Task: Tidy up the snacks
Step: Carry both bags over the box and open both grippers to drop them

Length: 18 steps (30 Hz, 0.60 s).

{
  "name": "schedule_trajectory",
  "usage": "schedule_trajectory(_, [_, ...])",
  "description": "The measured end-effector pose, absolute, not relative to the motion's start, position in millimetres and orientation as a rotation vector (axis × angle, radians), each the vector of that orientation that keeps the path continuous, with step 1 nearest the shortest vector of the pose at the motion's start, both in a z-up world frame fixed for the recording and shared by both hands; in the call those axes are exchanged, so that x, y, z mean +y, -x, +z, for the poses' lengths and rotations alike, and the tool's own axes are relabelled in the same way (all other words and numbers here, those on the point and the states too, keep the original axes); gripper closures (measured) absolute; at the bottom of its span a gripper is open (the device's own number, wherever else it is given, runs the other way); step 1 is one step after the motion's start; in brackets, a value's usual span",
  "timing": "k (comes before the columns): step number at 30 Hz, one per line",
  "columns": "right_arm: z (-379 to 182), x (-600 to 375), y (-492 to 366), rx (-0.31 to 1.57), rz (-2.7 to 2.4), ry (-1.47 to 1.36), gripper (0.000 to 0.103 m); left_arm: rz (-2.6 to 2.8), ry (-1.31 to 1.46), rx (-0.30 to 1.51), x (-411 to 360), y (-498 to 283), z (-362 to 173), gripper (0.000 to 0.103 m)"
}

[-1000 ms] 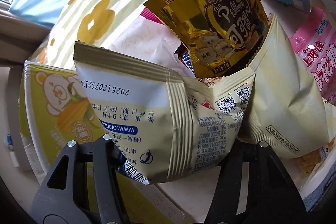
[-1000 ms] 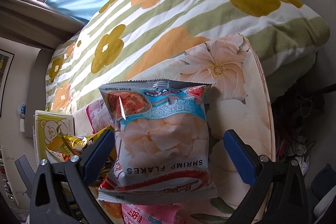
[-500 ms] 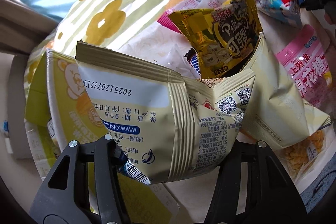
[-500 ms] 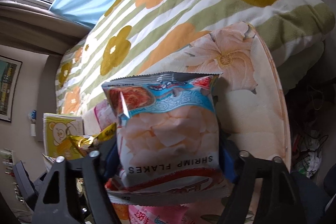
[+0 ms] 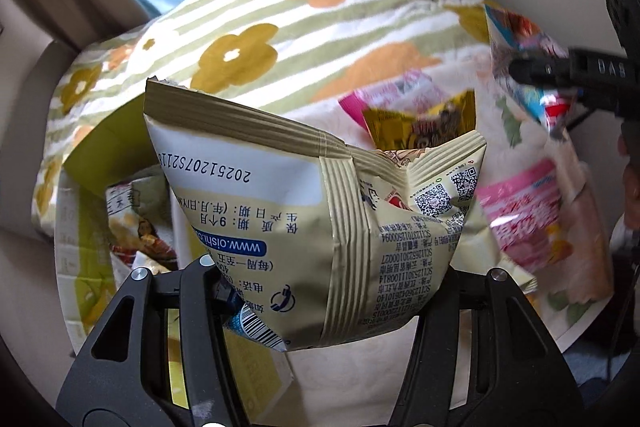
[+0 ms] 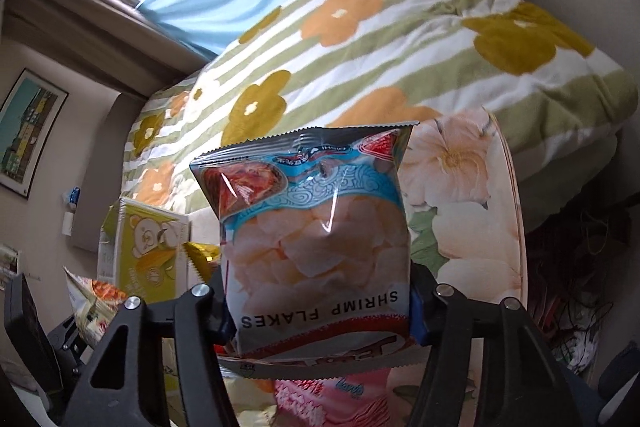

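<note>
- Left claw (image 5: 320, 307) is pinching the cream snack bag (image 5: 304, 227) near its bottom end, so the bag is hanging clear of the bed with its printed back toward the camera.
- Right claw (image 6: 316, 307) is closing on the shrimp flakes bag (image 6: 316, 235); its blue pads (image 6: 416, 319) are already pressing both sides near the lower seam.
- Both bags are looking puffed with air, light and crinkly, with slick film. Judging by that, a firm squeeze is risking crushed chips, so gripping low by the crimped seam is seeming safest.
- Writing on the cream bag is reading upside down: "www.oishi", the date code "20251207S21", two QR codes and Chinese text.
- Right bag is showing "SHRIMP FLAKES", also inverted.
- Farther off, a pink packet (image 5: 520, 215) and a yellow packet (image 5: 420, 131) are lying on the floral sheet, lettering too blurred to read.
- Yellow bear box (image 6: 148, 247) is standing at the left, before the flowered quilt (image 6: 360, 39).
</note>
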State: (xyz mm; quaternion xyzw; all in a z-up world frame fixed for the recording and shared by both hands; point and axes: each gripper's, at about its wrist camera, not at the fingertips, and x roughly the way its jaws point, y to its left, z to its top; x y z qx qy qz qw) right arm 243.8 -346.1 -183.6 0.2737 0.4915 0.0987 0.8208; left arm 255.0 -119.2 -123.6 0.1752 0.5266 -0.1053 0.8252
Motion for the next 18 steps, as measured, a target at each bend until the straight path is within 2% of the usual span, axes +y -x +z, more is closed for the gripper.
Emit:
schedule_trajectory(9, [-108.3,-292.4,-229.6,0.948,0.392,-0.425,0.045,-0.122,-0.206,1.004,-85.1,-235.3,-64.5,0.053])
schedule_trajectory(18, [-62.8,-210.0,-221.4,0.888,0.564,-0.320,0.045,-0.022,-0.100,0.920,-10.1,-217.0,-26.2,0.053])
